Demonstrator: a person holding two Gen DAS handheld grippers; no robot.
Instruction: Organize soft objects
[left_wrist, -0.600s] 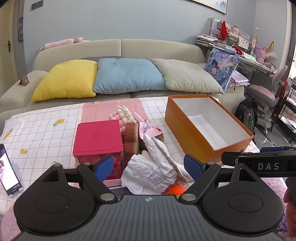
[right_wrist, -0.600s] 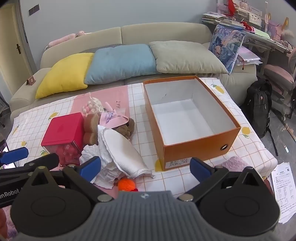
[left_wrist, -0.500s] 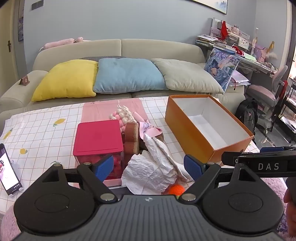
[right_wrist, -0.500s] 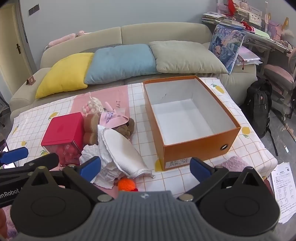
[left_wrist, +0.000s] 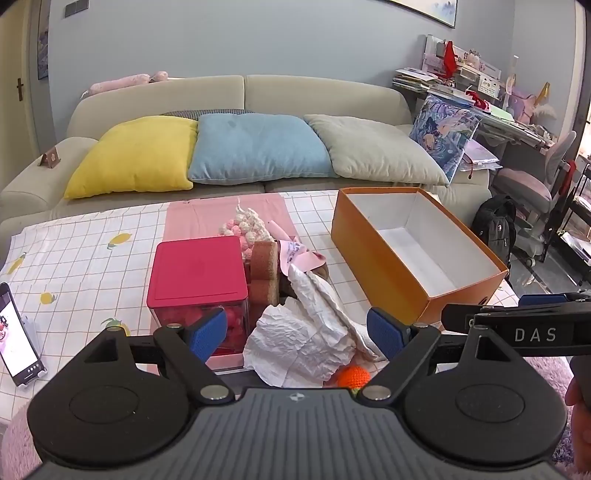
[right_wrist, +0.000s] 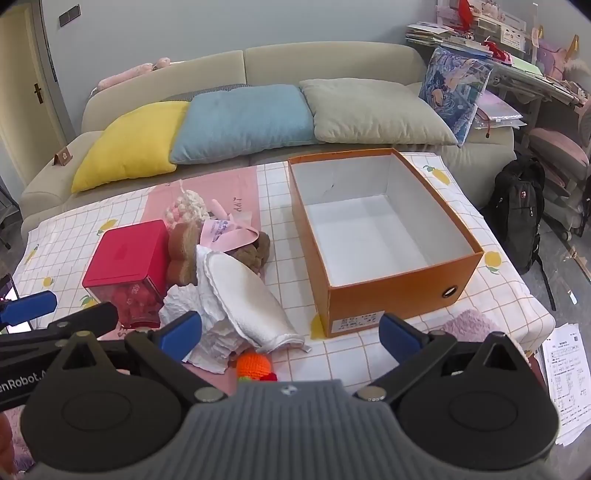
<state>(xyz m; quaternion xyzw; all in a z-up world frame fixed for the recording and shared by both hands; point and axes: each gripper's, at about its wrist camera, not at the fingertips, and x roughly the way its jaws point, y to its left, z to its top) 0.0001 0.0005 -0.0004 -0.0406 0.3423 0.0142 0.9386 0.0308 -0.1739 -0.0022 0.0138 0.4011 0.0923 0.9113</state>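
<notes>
A heap of soft things lies on the checked table: a white cloth (left_wrist: 314, 325) (right_wrist: 243, 295), a brown plush toy (left_wrist: 264, 266) (right_wrist: 184, 254), a pink and cream knitted bundle (left_wrist: 243, 225) (right_wrist: 186, 206) and an orange knitted ball (left_wrist: 352, 376) (right_wrist: 253, 363). An empty orange box (left_wrist: 388, 266) (right_wrist: 391, 295) stands to their right. My left gripper (left_wrist: 295, 332) is open and empty, just short of the white cloth. My right gripper (right_wrist: 290, 334) is open and empty, near the table's front edge between the heap and the box.
A red-lidded clear container (left_wrist: 197, 273) (right_wrist: 129, 258) stands left of the heap. A phone (left_wrist: 16, 332) leans at the table's left edge. A sofa with yellow, blue and grey pillows (left_wrist: 255, 147) is behind. A black backpack (right_wrist: 521, 210) and papers (right_wrist: 565, 373) lie on the floor at right.
</notes>
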